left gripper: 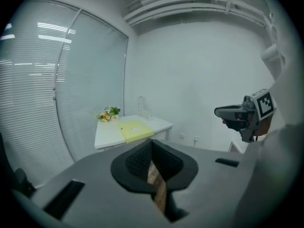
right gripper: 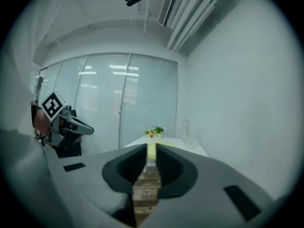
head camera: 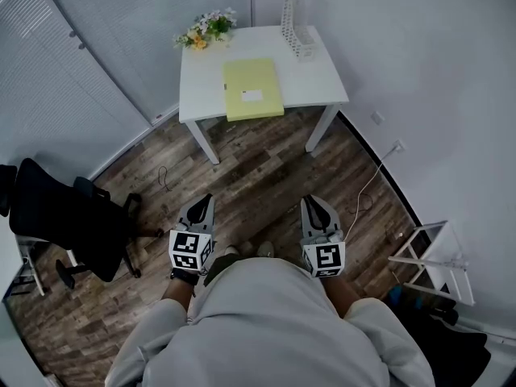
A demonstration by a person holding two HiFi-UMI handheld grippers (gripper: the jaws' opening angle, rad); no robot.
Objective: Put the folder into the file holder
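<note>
Left gripper (head camera: 203, 202) and right gripper (head camera: 316, 204), both closed and empty, sit near the person's waist. Well ahead stands the white table (head camera: 322, 75). The yellow folder (head camera: 252, 89) lies flat at its near edge, with the wire file holder (head camera: 295, 31) upright at the far right corner.

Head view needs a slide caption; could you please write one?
Left gripper, right gripper face yellow folder and file holder on table.
</note>
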